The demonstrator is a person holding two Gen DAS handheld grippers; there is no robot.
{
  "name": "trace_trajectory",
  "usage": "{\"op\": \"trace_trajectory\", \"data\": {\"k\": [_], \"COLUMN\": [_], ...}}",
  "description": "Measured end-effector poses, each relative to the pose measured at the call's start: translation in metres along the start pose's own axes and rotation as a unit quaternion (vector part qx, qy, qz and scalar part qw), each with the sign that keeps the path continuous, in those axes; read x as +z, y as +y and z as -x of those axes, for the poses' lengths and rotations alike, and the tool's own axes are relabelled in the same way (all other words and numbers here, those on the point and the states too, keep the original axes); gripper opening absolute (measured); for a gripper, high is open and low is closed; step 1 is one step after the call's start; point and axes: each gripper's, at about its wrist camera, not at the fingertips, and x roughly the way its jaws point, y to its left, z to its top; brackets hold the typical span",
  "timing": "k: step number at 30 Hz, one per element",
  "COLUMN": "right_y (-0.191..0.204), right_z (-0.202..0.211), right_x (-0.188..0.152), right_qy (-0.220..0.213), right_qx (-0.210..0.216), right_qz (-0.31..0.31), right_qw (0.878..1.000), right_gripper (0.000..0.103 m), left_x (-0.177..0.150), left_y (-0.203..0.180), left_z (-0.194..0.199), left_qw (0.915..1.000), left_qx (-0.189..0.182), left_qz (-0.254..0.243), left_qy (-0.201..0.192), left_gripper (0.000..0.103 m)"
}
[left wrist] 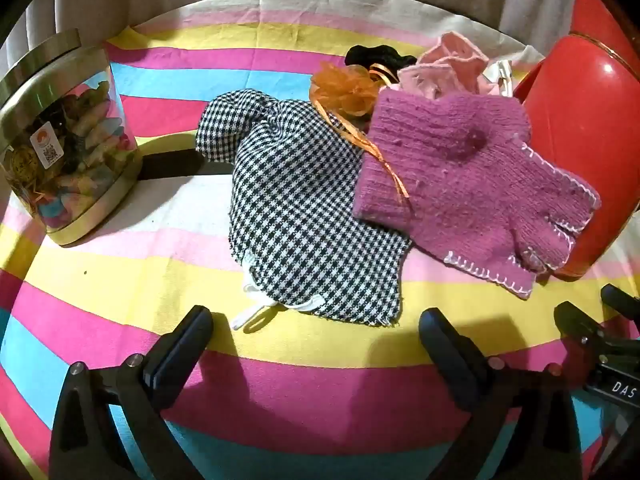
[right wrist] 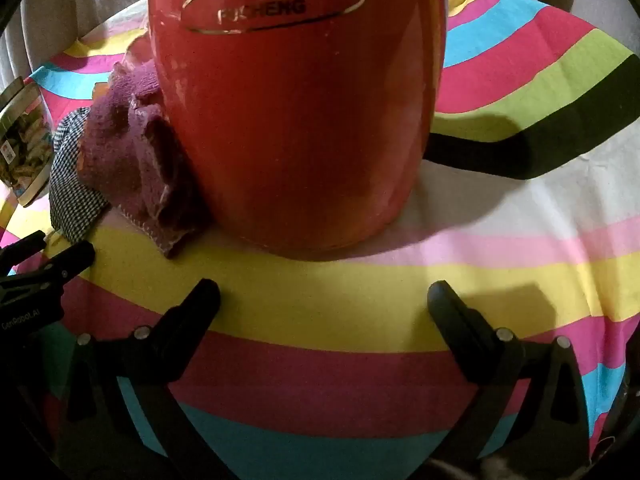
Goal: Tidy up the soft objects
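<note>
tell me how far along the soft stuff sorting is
Nothing looks done yet: the purple glove, checked cloth, orange ribbon flower and pink cloth lie heaped together against the red container. Nothing is in hand; the left gripper and right gripper are open and empty. All the sorting remains.

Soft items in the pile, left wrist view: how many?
5: checked cloth nearest; purple knit glove overlapping its right edge; orange mesh bow, black piece and pink garment behind. More may be hidden underneath.
</note>
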Motion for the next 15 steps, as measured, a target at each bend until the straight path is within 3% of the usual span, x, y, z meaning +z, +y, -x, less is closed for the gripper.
{"op": "trace_trajectory", "data": {"k": [15], "right_y": [0.0004], "right_z": [0.0013], "right_x": [-0.0016], "right_qy": [0.001], "right_qx": [0.001], "right_qz": [-0.001], "right_qw": [1.000], "right_gripper": [0.103], "left_x": [-0.0003], "left_y": [0.0002], "left_z": [0.0003], "left_qw": [1.0000], "left_qx": [0.002], "left_qz": [0.002], "left_qy": [-0.002], "left_gripper": [0.103]}}
